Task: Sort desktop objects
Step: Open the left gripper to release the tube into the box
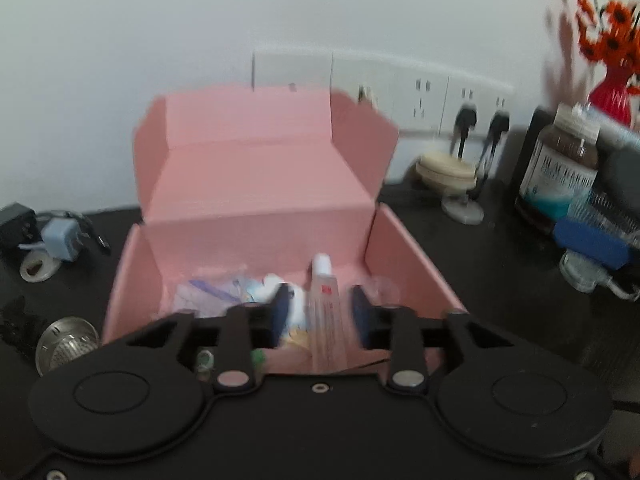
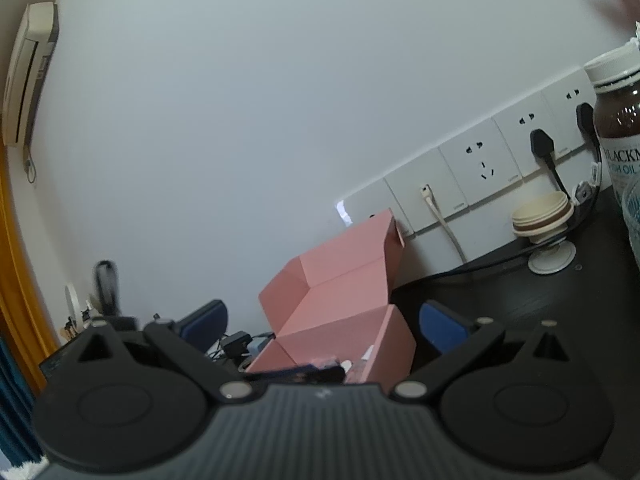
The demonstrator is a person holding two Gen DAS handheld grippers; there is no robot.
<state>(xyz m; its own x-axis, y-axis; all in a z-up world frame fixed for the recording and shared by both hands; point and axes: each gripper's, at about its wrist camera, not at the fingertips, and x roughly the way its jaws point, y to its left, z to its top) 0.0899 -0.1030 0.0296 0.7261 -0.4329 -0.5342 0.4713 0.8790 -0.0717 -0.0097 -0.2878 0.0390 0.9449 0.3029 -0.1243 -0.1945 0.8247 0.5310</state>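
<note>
An open pink cardboard box (image 1: 404, 256) stands on the black desk with its lid folded up against the wall. Inside lie a white tube (image 1: 325, 300) with a red mark and several clear plastic packets (image 1: 208, 296). My left gripper (image 1: 320, 312) hovers over the box's near edge and is open. The tube sits in the gap between its blue pads (image 1: 280, 312), touching neither. The view is motion-blurred. In the right wrist view the pink box (image 2: 340, 312) is ahead and lower. My right gripper (image 2: 326, 322) is held up, wide open and empty.
A brown supplement bottle (image 1: 560, 168), a blue brush (image 1: 592, 240) and a red vase of orange flowers (image 1: 612, 92) crowd the right side. A cream jar on a stand (image 1: 444, 172) sits below the wall sockets (image 1: 420, 96). Chargers (image 1: 60, 236) and a metal strainer (image 1: 66, 344) lie left.
</note>
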